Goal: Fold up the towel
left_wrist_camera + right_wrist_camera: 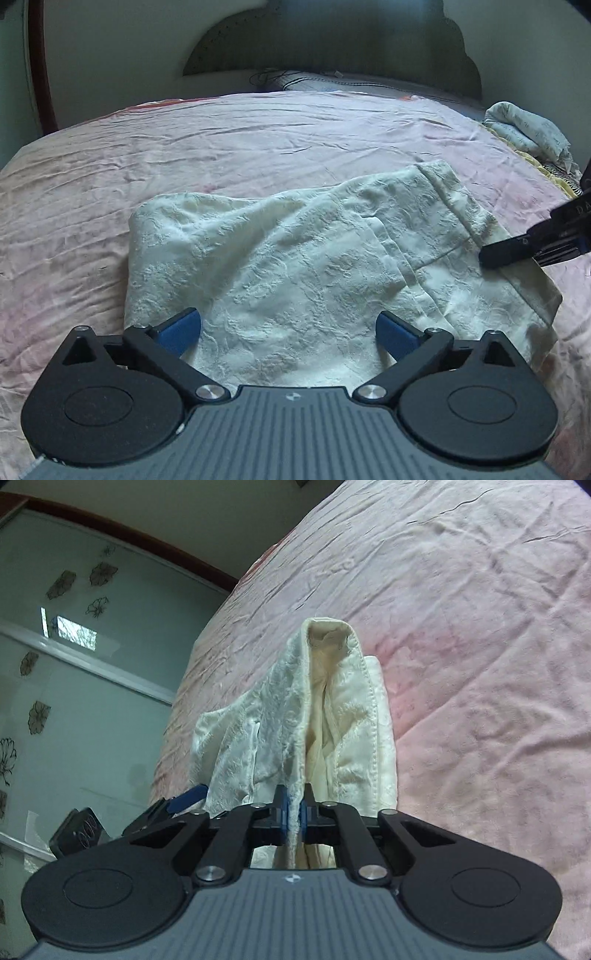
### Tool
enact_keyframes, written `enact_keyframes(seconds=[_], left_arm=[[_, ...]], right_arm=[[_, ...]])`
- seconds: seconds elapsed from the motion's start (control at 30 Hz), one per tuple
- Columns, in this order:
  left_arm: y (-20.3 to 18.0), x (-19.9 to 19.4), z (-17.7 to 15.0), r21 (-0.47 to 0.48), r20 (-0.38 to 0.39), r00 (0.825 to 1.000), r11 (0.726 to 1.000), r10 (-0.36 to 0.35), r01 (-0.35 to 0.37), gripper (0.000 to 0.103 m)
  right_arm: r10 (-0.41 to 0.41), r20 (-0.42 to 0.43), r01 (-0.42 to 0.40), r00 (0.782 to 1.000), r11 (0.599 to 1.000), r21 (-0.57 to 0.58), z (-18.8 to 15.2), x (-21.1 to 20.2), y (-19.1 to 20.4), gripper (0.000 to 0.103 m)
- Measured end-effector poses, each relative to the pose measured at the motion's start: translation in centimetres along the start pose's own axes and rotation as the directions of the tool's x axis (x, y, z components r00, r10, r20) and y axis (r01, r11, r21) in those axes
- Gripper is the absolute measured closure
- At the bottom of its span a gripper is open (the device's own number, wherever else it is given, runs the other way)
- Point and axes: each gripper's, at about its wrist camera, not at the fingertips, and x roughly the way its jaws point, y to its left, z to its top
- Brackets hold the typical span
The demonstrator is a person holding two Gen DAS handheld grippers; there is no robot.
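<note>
A cream embossed towel [280, 258] lies partly folded and rumpled on the pink bedsheet [221, 133]. My left gripper [288, 332] hovers open over the towel's near edge, its blue pads wide apart with cloth below them. At the right of the left wrist view, my right gripper [491, 256] pinches the towel's right hem. In the right wrist view the right gripper [294, 808] is shut on the towel [332, 709], whose edge runs between the blue pads and rises in a fold ahead. The left gripper [184, 799] shows at the lower left there.
A padded headboard [332, 44] stands at the far end of the bed, with a pillow [332, 81] below it. Bundled patterned cloth [524, 129] lies at the bed's right edge. A glass sliding door with flower decals [74, 664] is beside the bed.
</note>
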Motion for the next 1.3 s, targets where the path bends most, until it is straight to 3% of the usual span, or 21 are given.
enact_keyframes(seconds=[0.17, 0.23, 0.3, 0.4, 0.43, 0.53, 0.6, 0.73, 0.8, 0.83, 0.87, 0.93, 0.97, 1.03, 1.07, 1.1, 1.2, 1.27, 1.3], left_arm=[[1.1, -0.9, -0.2, -0.101, -0.005, 0.999, 0.994, -0.050, 0.049, 0.000], [1.3, 0.4, -1.3, -0.119, -0.041, 0.998, 0.992, -0.046, 0.041, 0.000], [1.0, 0.4, -1.9, -0.086, 0.003, 1.000, 0.996, -0.024, 0.024, 0.000], [1.4, -0.5, -0.6, -0.108, -0.049, 0.998, 0.993, -0.043, 0.037, 0.006], [1.7, -1.4, -0.1, -0.117, -0.025, 0.998, 0.991, -0.061, 0.058, 0.008], [2.9, -3.9, 2.0, -0.091, 0.122, 0.988, 0.990, -0.099, 0.110, 0.002], [3.6, -3.2, 4.0, -0.091, 0.151, 0.984, 0.990, -0.092, 0.107, 0.000], [5.3, 2.6, 7.8, -0.187, 0.049, 0.994, 0.977, -0.100, 0.107, 0.001], [6.2, 5.8, 8.3, -0.230, -0.007, 0.996, 0.970, -0.088, 0.084, 0.001], [6.8, 7.1, 8.1, -0.252, -0.045, 0.996, 0.965, -0.079, 0.065, 0.002], [7.4, 8.0, 7.6, -0.272, -0.056, 0.995, 0.960, -0.083, 0.065, 0.001], [7.3, 8.3, 6.8, -0.247, -0.006, 0.998, 0.967, -0.066, 0.063, 0.000], [6.9, 8.2, 6.4, -0.226, 0.014, 0.999, 0.973, -0.053, 0.055, 0.000], [6.3, 8.4, 5.5, -0.162, 0.080, 0.996, 0.986, -0.027, 0.040, 0.000], [6.4, 8.5, 5.5, -0.167, 0.090, 0.996, 0.985, -0.025, 0.040, 0.000], [6.6, 8.6, 5.6, -0.182, 0.096, 0.995, 0.982, -0.025, 0.042, 0.000], [6.1, 8.6, 5.9, -0.151, 0.076, 0.997, 0.988, -0.006, 0.017, 0.000], [6.0, 7.3, 5.8, -0.168, 0.081, 0.996, 0.986, 0.037, -0.023, 0.009], [5.9, 6.0, 5.5, -0.189, 0.098, 0.994, 0.981, 0.050, -0.031, 0.008]], right_arm=[[-0.088, -0.005, 0.087, 0.996, 0.987, -0.137, -0.1, -1.2, 1.5, 0.097], [-0.107, -0.030, 0.104, 0.994, 0.989, -0.107, -0.1, -0.5, 0.1, 0.097], [-0.106, -0.041, 0.102, 0.994, 0.992, -0.074, -0.3, 0.3, -0.9, 0.097], [-0.093, -0.022, 0.093, 0.995, 0.996, -0.018, -0.4, -0.7, -0.9, 0.090], [-0.098, -0.008, 0.098, 0.995, 0.995, -0.007, -0.5, -1.6, -0.6, 0.089], [-0.096, 0.124, 0.099, 0.988, 0.995, -0.020, -1.3, -5.2, 0.8, 0.084], [-0.040, 0.167, 0.048, 0.985, 0.998, -0.046, -1.1, -5.9, 2.3, 0.082], [0.057, 0.180, -0.055, 0.982, 0.998, -0.014, 1.9, -3.1, 4.4, 0.062], [0.064, 0.187, -0.071, 0.980, 0.997, 0.032, 3.7, -0.5, 4.6, 0.044], [0.048, 0.183, -0.061, 0.982, 0.996, 0.066, 4.4, 0.8, 4.2, 0.043], [0.008, 0.165, -0.027, 0.986, 0.994, 0.110, 4.9, 2.1, 3.6, 0.044], [-0.079, 0.114, 0.054, 0.990, 0.976, 0.209, 4.7, 4.2, 1.3, 0.046], [-0.060, 0.129, 0.029, 0.990, 0.972, 0.233, 4.3, 4.5, 0.2, 0.050], [-0.038, 0.148, -0.005, 0.988, 0.960, 0.281, 3.3, 3.7, -1.4, 0.068], [-0.051, 0.147, 0.005, 0.988, 0.954, 0.299, 2.9, 3.4, -2.0, 0.082], [-0.048, 0.152, -0.001, 0.987, 0.952, 0.306, 2.5, 3.5, -2.7, 0.089], [-0.029, 0.171, -0.027, 0.985, 0.947, 0.319, 2.0, 3.4, -3.4, 0.092], [-0.072, 0.160, 0.021, 0.984, 0.954, 0.298, 1.9, 2.6, -2.1, 0.088], [-0.101, 0.167, 0.054, 0.981, 0.964, 0.262, 1.5, 1.9, -1.0, 0.086]])
